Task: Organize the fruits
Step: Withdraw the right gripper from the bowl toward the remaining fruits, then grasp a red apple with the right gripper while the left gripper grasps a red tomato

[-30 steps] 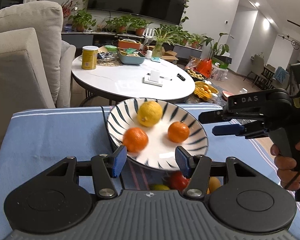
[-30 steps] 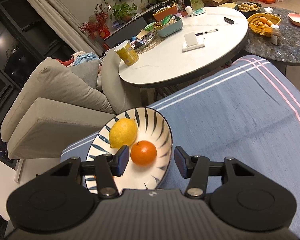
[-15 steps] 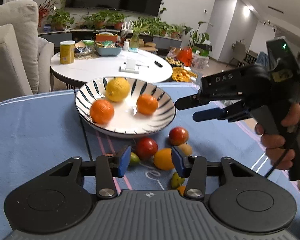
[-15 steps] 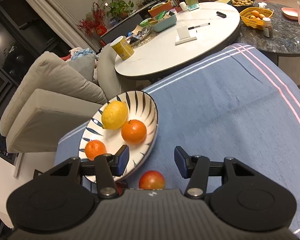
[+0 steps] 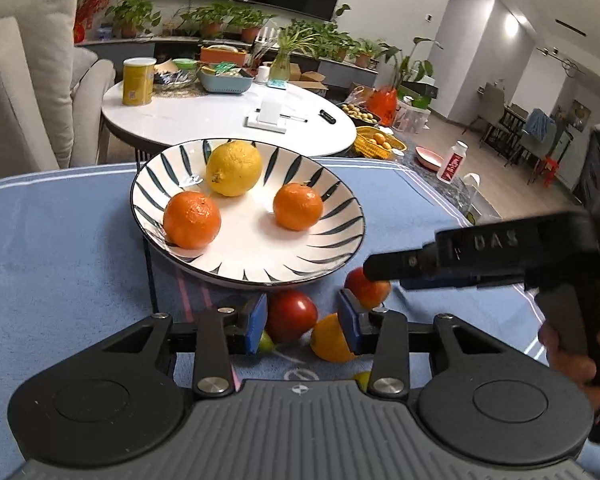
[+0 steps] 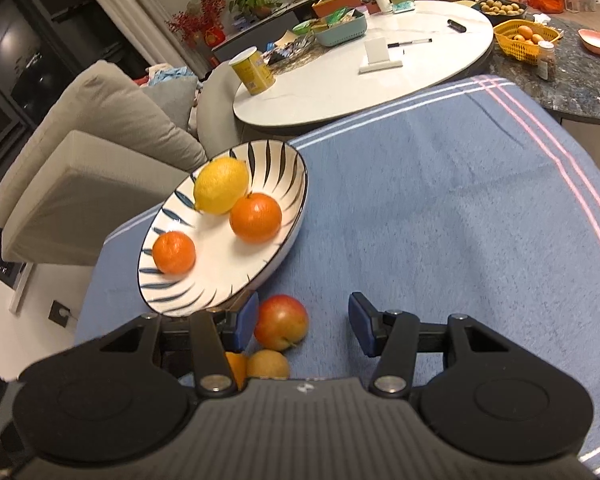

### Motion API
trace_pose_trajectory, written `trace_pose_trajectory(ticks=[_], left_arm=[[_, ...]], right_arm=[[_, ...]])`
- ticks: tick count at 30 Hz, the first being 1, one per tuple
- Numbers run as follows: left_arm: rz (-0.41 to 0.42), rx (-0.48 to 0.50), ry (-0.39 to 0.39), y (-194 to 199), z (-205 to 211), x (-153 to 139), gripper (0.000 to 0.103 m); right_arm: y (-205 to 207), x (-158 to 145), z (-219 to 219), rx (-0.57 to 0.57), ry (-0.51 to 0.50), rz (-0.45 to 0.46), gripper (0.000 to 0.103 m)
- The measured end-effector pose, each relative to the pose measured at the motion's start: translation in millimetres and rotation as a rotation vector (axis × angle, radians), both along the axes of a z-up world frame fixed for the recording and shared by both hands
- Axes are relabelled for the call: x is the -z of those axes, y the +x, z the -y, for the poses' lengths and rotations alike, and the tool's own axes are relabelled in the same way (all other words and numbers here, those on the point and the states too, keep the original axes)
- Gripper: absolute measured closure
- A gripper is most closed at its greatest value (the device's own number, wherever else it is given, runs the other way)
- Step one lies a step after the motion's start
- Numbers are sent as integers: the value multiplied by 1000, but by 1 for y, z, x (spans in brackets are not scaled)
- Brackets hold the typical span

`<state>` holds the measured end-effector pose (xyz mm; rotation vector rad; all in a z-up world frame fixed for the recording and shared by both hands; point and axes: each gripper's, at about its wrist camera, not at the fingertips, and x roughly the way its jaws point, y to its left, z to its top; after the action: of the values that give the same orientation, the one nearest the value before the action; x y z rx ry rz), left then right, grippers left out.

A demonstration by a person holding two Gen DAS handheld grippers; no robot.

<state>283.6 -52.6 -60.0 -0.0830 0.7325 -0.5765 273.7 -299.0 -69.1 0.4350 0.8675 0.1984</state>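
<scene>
A striped white plate (image 5: 332, 192) on the blue cloth holds a lemon (image 5: 234, 168) and two oranges (image 5: 192, 219) (image 5: 298, 206); it also shows in the right wrist view (image 6: 284, 168). My left gripper (image 5: 302, 326) is open above loose fruit in front of the plate: a red fruit (image 5: 290, 316) between its pads, an orange fruit (image 5: 328, 344) beside it. My right gripper (image 6: 304, 326) is open, with a red apple (image 6: 280, 322) just inside its left pad and a pear (image 6: 268, 366) below. In the left wrist view the right gripper (image 5: 384, 280) hovers over that apple (image 5: 364, 290).
A round white table (image 5: 228, 120) with a yellow can (image 5: 138, 82) and clutter stands behind the cloth-covered surface. A beige sofa (image 5: 28, 80) is at the left. A yellow fruit basket (image 6: 524, 40) sits on a dark counter at the right.
Both grippers have drawn back from the plate and lowered over the loose fruit in front of it. The red apple now lies between the right gripper's pads.
</scene>
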Motion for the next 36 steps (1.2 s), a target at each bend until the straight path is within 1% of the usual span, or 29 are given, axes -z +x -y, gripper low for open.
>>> trace_pose_trajectory(ticks=[3,6,9,13,19,21,25,29,32,36], left_arm=[[-23,-15,-35,4,-4,4,66],[-32,-36,-31,5,-6,7,70],[-71,-27,-43,8,-5,14,73],[-40,-27,-12,5,2,14,73],[-37,-31,-7,5,2,13,74],[-38,-32,-5,3,1,12,74],[-15,-33,3,-1,-3,10,74],[-17,-31,-4,-4,-7,9,74],[-5,-26,-6,-9,-11,6,74],[26,-28,-17,-16,-18,-2,74]], right_arm=[[0,2,-1,-8,18,-3,50],[2,1,-3,-16,10,-1,50],[3,3,-7,-34,15,-9,50],[3,4,-12,-40,-5,1,50],[0,3,-20,-61,-75,15,51],[-1,3,-23,-69,-102,15,53],[-7,3,-29,-101,-156,25,68],[-19,3,-31,-102,-233,73,68],[-26,1,-29,-95,-246,98,68],[-37,-4,-30,-96,-308,141,68]])
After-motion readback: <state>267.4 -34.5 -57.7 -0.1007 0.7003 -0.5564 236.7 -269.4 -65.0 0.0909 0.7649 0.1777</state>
